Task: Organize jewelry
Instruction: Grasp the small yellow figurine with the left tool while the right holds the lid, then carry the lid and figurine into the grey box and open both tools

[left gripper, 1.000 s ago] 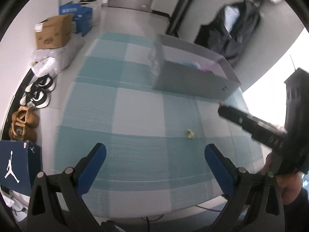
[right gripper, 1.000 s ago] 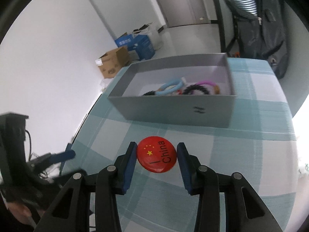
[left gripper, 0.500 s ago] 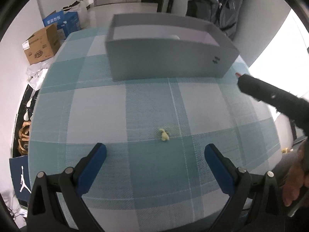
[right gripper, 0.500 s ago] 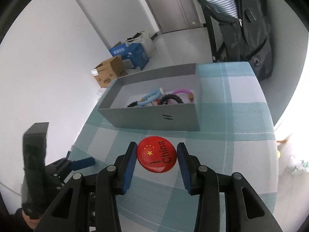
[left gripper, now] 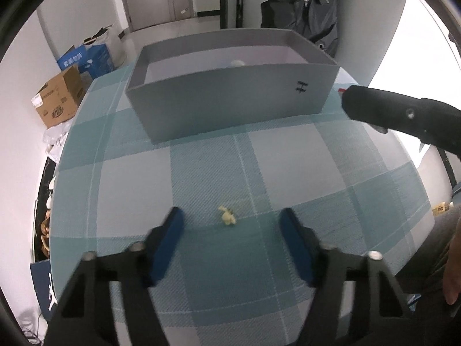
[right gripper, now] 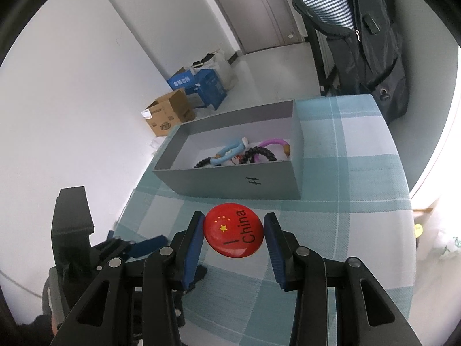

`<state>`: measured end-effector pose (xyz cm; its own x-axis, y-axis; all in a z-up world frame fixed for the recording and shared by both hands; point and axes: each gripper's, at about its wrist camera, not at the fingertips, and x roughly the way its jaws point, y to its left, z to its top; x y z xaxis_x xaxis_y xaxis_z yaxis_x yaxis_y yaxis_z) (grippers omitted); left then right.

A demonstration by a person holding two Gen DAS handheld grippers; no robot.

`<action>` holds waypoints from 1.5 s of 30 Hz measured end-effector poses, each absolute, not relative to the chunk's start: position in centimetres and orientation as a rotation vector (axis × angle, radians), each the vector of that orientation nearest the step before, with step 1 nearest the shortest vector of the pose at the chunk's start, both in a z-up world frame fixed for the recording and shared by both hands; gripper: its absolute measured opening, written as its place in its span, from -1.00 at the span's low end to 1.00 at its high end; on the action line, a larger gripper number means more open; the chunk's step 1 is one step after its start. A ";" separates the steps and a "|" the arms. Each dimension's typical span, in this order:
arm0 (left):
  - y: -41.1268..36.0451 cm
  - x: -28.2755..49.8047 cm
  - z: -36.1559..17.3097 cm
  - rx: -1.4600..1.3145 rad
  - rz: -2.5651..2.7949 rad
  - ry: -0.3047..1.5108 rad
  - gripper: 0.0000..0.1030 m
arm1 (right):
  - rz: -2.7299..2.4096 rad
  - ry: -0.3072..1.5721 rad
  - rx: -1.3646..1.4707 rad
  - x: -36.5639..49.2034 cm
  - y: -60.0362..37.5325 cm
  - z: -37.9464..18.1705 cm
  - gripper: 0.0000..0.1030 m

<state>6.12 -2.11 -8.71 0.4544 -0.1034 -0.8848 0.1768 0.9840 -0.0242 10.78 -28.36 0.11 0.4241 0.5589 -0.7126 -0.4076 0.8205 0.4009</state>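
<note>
a round red badge [right gripper: 233,230] with yellow stars and the word "china" is held between the two blue pads of the right gripper [right gripper: 234,235], which is closed tight on its edges. the badge is lifted above the checked blue and white cloth [right gripper: 360,155] on the table, just in front of the grey box [right gripper: 230,180]. the box is marked with a small black "h" on its near wall. inside the box, a light blue ring [right gripper: 230,152], a purple ring [right gripper: 275,145] and a black beaded band [right gripper: 259,153] are seen lying together in a small pile. the left gripper [left gripper: 232,227] is spread wide, and nothing is held in it. a tiny yellow piece [left gripper: 227,216] is seen on the cloth between its blue pads [left gripper: 168,240], not touched by either one. in the left wrist view the grey box [left gripper: 230,103] is seen further back on the cloth [left gripper: 288,158], and the dark body of the right gripper [left gripper: 397,114] is seen at the right side, near the box corner. a brown carton [right gripper: 168,112] and a blue carton [right gripper: 201,85] are seen on the floor by the wall, and a dark jacket [right gripper: 366,37] is hung behind the table.
</note>
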 end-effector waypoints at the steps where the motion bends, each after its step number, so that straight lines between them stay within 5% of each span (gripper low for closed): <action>1: -2.5 6.6 -8.7 0.076 -0.180 1.086 -0.03 | 0.610 0.959 0.180 10.8 -28.4 0.1 -0.21; 5: -3.1 6.8 -8.5 0.090 -0.216 1.081 -0.64 | 0.607 0.959 0.192 10.8 -28.7 0.2 -0.21; 8: -3.1 6.8 -8.4 0.076 -0.233 1.088 -0.82 | 0.605 0.962 0.188 10.8 -28.6 0.2 -0.21; 45: 3.1 11.4 -0.9 -0.471 -0.368 0.952 -0.83 | 0.659 0.896 0.198 13.0 -27.4 4.0 -0.21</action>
